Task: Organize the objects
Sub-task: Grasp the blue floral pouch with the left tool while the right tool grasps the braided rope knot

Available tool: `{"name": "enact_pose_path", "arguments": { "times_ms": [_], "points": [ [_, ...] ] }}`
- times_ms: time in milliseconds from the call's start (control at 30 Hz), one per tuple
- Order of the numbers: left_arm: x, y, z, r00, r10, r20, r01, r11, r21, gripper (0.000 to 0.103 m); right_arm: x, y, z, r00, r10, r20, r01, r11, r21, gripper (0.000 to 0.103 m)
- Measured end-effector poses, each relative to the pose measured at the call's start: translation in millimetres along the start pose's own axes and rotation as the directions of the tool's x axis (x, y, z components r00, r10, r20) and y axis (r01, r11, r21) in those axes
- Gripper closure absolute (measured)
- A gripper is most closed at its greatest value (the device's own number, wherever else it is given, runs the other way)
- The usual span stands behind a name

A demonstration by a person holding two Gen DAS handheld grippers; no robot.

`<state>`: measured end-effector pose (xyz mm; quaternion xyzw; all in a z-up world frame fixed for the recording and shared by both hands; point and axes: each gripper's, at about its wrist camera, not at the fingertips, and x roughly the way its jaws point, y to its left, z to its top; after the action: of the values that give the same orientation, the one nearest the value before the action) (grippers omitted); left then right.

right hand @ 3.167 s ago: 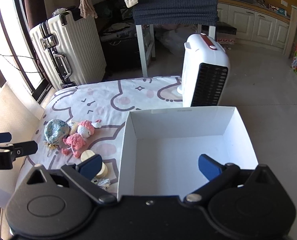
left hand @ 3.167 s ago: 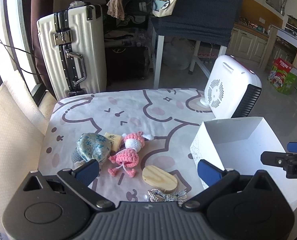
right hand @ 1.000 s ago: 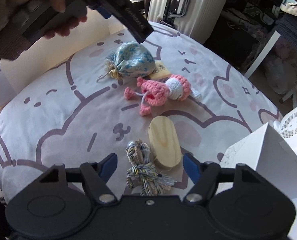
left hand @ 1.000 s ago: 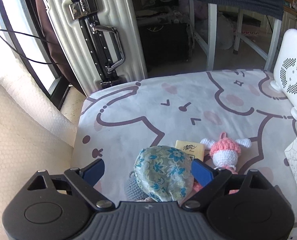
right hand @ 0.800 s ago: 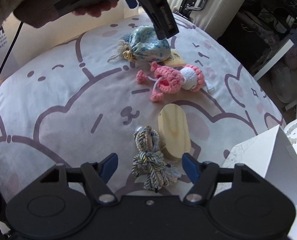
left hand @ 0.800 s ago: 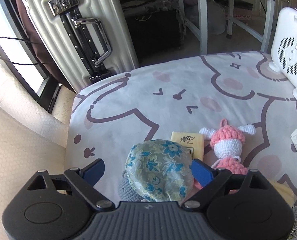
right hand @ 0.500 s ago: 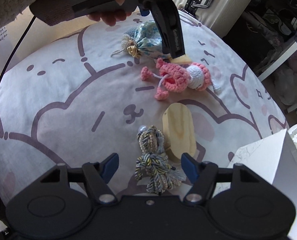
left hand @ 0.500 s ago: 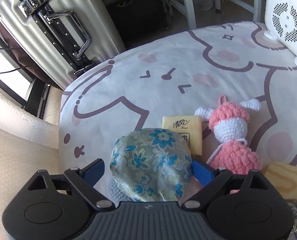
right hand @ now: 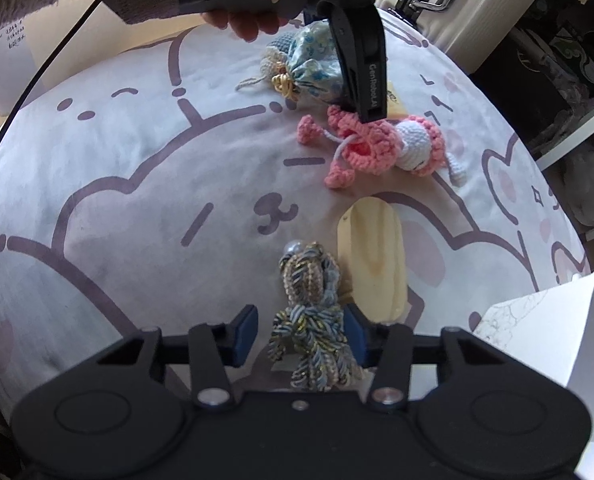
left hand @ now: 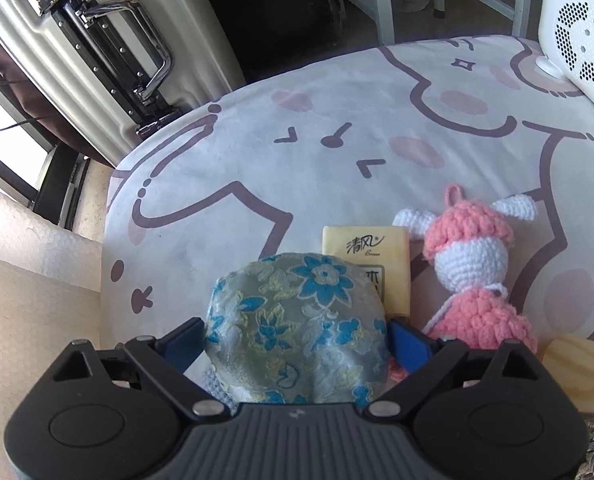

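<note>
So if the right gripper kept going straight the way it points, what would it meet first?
The braided cord knot, already lying between the right gripper's open fingers; the wooden oval block sits just to its right, probably missed.

cartoon-print table cover [right hand: 137, 208] | on it: floral pouch [left hand: 297, 320], crochet doll [right hand: 385, 144], wooden oval [right hand: 373, 256], braided cord [right hand: 313, 312], tissue pack [left hand: 369, 252], white box [right hand: 545, 332]

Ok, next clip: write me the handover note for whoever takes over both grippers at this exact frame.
Left gripper: fingers on both sides of the floral pouch, apparently touching it; pouch not lifted.
Right gripper: open, straddling the braided cord bundle; no grip yet.
On the cloth: tissue packet, pink crochet doll, wooden block.
White box at the right edge; its inside is not visible.
Done: nothing visibly put away.
Left: presumably all five items go into the box.
</note>
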<state>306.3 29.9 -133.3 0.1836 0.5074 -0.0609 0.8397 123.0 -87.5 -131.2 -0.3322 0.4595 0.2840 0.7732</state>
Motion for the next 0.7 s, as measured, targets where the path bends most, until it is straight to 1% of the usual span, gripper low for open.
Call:
{"name": "enact_pose_path", "arguments": {
  "times_ms": [100,267,367,433,500,633,700],
  "points": [
    [0,3,2,1.0,-0.027,-0.013,0.027,0.999,-0.034,0.018,3,-1,0,1.0,-0.007,-0.002,0.007,1.0,-0.007,0.061],
    [-4,3,0,1.0,-0.017,-0.016,0.016,0.999,-0.033,0.018,9,-8,2,1.0,-0.012,-0.004,0.012,1.0,0.019,0.065],
    [-10,6,-2,1.0,-0.009,-0.015,0.008,0.999,-0.04,0.019,8,-15,6,1.0,0.012,-0.007,-0.011,0.996,0.083,0.068],
    [-17,10,-4,1.0,-0.006,-0.007,0.006,0.999,-0.052,0.019,2,-20,8,0.998,0.061,0.008,-0.061,0.99,0.129,0.069],
    [-26,14,-6,1.0,-0.002,0.008,0.002,0.998,-0.066,0.019,-5,-23,10,0.996,0.084,0.027,-0.087,0.984,0.155,0.069],
    [-49,25,-9,0.999,0.004,0.044,0.002,0.992,-0.125,0.019,-20,-25,13,0.995,0.073,0.072,-0.085,0.982,0.17,0.07],
    [-62,30,-11,0.998,0.004,0.064,0.006,0.988,-0.154,0.019,-28,-31,15,0.993,0.065,0.1,-0.084,0.977,0.198,0.07]
  ]
}}
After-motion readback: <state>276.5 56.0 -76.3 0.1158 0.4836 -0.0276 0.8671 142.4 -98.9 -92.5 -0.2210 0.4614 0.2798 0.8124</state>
